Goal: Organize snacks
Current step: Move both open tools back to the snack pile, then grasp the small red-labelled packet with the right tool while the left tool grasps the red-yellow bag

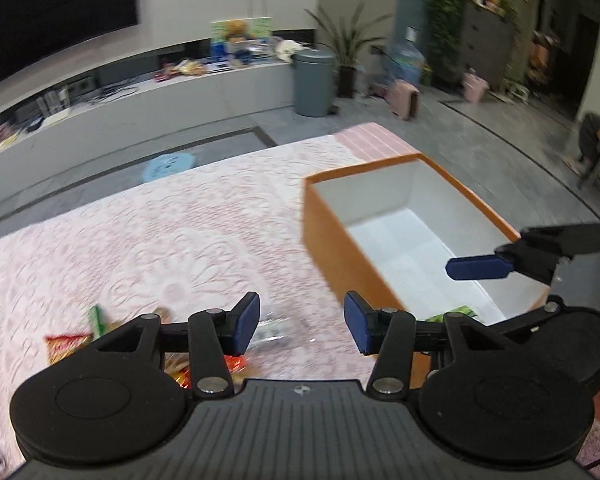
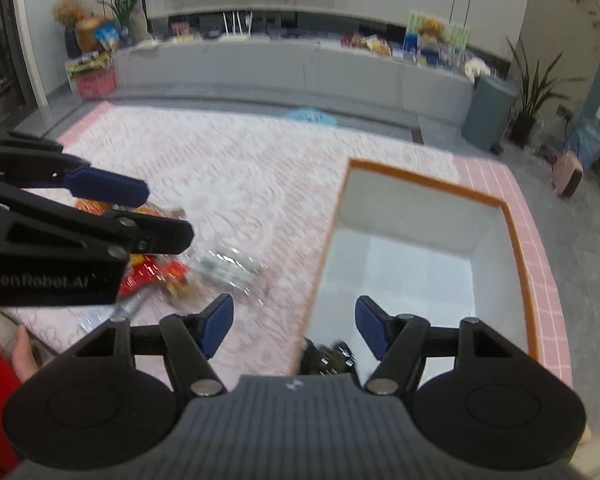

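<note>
An orange box with a white inside stands on the pink lace tablecloth; it also shows in the right wrist view. A green packet lies at its near end, and a dark shiny packet shows there in the right wrist view. Red snack bags and a clear packet lie left of the box. My left gripper is open and empty above the snacks. My right gripper is open and empty over the box's near left edge.
The table's pink tiled rim runs right of the box. Beyond the table are a long grey TV bench, a grey bin, potted plants and a blue mat on the floor.
</note>
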Tool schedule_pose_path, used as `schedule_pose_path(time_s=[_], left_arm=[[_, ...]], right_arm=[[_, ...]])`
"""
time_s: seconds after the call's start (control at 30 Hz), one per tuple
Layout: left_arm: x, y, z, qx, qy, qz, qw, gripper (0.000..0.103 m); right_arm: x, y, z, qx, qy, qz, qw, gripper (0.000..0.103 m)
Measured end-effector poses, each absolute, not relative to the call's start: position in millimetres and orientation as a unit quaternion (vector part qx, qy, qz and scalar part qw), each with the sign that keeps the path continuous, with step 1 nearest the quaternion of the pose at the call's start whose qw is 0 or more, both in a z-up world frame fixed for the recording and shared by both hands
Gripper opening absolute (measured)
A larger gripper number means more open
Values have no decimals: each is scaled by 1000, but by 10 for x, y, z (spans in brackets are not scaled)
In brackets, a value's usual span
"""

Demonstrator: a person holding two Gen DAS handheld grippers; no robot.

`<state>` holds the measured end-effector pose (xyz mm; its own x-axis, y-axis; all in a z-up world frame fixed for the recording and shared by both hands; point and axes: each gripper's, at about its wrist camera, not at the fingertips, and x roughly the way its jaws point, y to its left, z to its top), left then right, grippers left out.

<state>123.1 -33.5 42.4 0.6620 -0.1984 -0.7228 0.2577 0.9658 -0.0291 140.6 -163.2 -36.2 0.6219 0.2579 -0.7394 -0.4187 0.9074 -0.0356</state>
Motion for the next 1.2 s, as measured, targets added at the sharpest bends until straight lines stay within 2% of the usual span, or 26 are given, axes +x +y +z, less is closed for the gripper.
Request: schedule_pose_path(time_s=[0.23, 0.5, 0.8, 1.2], left_arm=[[1081, 156, 287, 5, 403, -87, 911, 59], [973, 688, 44, -43, 406, -55, 911, 63], [974, 1299, -311, -118, 426, -13, 897, 66], [1164, 1434, -819, -163, 463, -16, 871, 67]], right_arm=[[1265, -1295, -488, -48, 370, 201, 906, 66], [1196, -833, -779, -38, 368, 217, 903, 66], [1414, -520, -1184, -40, 405, 218, 887, 66], [1704, -243, -1395, -72, 405, 224, 883, 66]])
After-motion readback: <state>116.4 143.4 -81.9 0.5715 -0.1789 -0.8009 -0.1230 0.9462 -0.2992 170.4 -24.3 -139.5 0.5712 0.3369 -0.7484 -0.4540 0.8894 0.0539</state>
